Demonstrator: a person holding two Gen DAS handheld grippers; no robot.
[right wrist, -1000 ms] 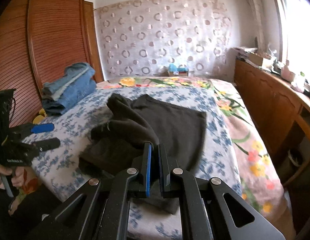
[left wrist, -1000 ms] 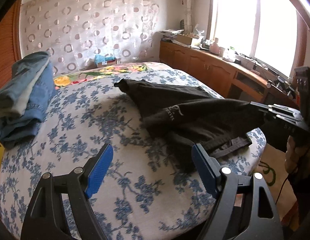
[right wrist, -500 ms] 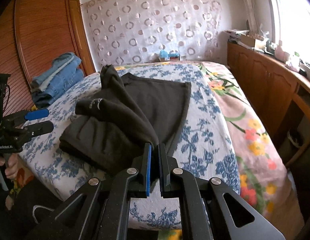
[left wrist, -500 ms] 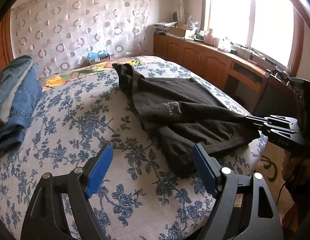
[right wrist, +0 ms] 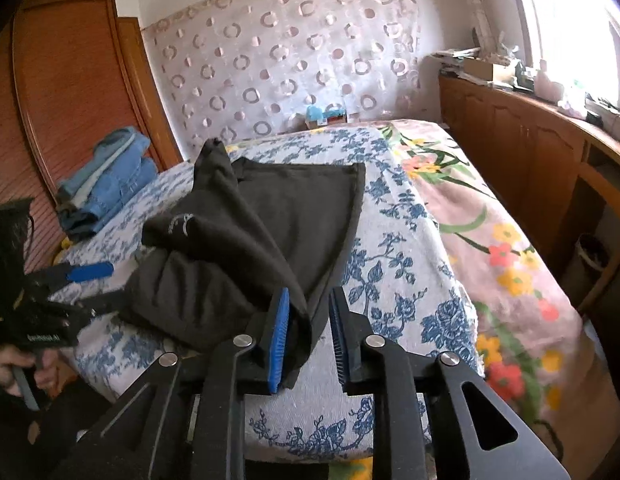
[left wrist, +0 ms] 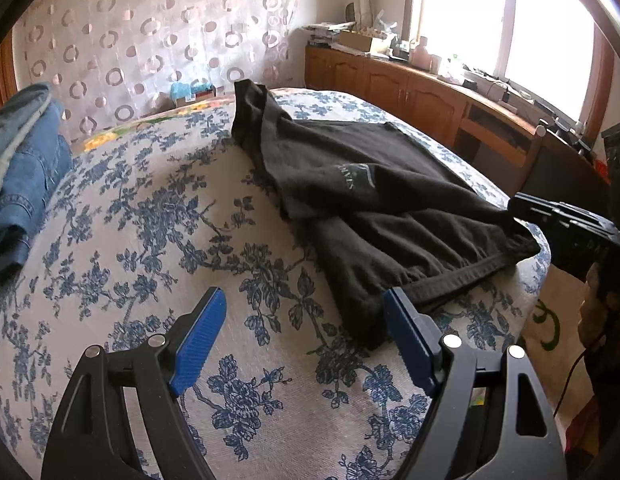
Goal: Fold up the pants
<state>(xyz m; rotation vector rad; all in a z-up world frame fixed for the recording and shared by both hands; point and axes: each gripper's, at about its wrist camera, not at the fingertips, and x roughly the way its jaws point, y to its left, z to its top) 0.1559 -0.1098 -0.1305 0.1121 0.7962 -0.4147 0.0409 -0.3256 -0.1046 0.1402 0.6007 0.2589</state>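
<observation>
Dark brown pants [left wrist: 374, 200] lie loosely bunched on the blue-flowered bedspread [left wrist: 150, 240], waistband near the bed's front edge. My left gripper [left wrist: 306, 332] is open and empty, its right finger beside the waistband corner. My right gripper [right wrist: 308, 320] is open, with a corner of the pants [right wrist: 246, 240] draped between its blue pads, loose. In the left wrist view the right gripper [left wrist: 522, 208] shows at the pants' far corner. In the right wrist view the left gripper [right wrist: 90, 280] shows at the left.
A stack of folded jeans [left wrist: 22, 168] sits on the bed's far left, also in the right wrist view [right wrist: 106, 176]. Wooden cabinets [left wrist: 410, 88] run under the window on the right. A wooden wardrobe [right wrist: 70, 100] stands at the left. A floral sheet [right wrist: 490, 240] covers the bed's right side.
My right gripper has opened and let go of the pants corner, after pulling the pants toward the bed's front edge. My left gripper has stayed open and moved closer to the waistband.
</observation>
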